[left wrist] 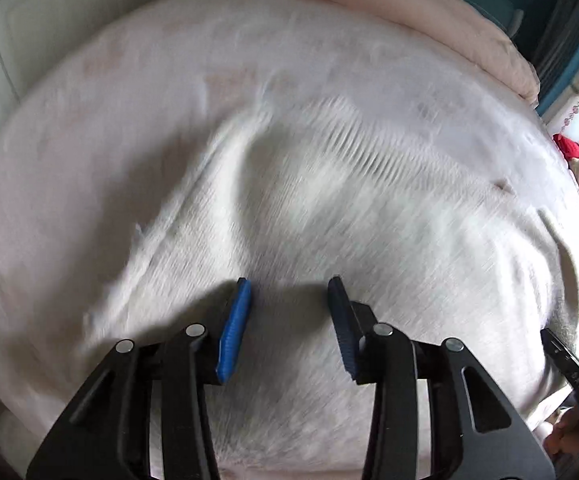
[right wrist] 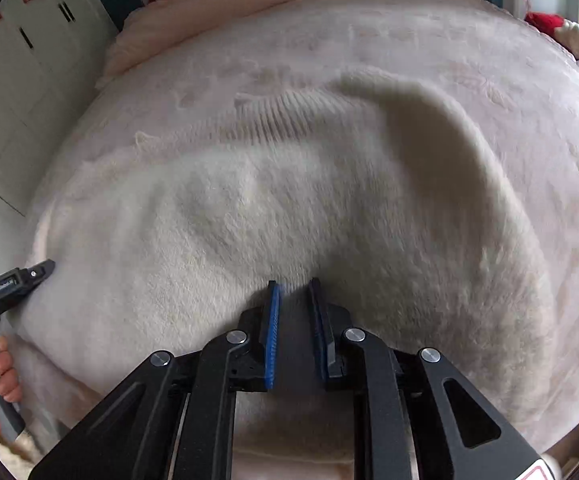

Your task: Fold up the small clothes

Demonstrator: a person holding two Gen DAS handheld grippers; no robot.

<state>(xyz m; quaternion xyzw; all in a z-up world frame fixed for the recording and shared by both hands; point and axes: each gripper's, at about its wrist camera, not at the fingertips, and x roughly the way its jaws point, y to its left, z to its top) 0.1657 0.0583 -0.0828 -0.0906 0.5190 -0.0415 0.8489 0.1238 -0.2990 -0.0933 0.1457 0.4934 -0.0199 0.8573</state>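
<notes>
A fluffy white knit garment (right wrist: 289, 208) with a ribbed band (right wrist: 273, 120) lies spread on the bed; it also fills the left wrist view (left wrist: 289, 208), blurred. My left gripper (left wrist: 289, 288) is open just above the garment's near part, nothing between its blue pads (left wrist: 235, 324). My right gripper (right wrist: 292, 286) is narrowly parted at the garment's near edge, with fabric bunched at its fingertips; whether it pinches the cloth I cannot tell. The left gripper's tip (right wrist: 41, 270) shows at the garment's left edge in the right wrist view.
The garment lies on a pale pink bedspread (right wrist: 509, 80). A folded pink quilt (left wrist: 429, 12) lies at the far side. White cabinets (right wrist: 29, 80) stand left of the bed. Red items (right wrist: 545, 22) sit at the far right corner.
</notes>
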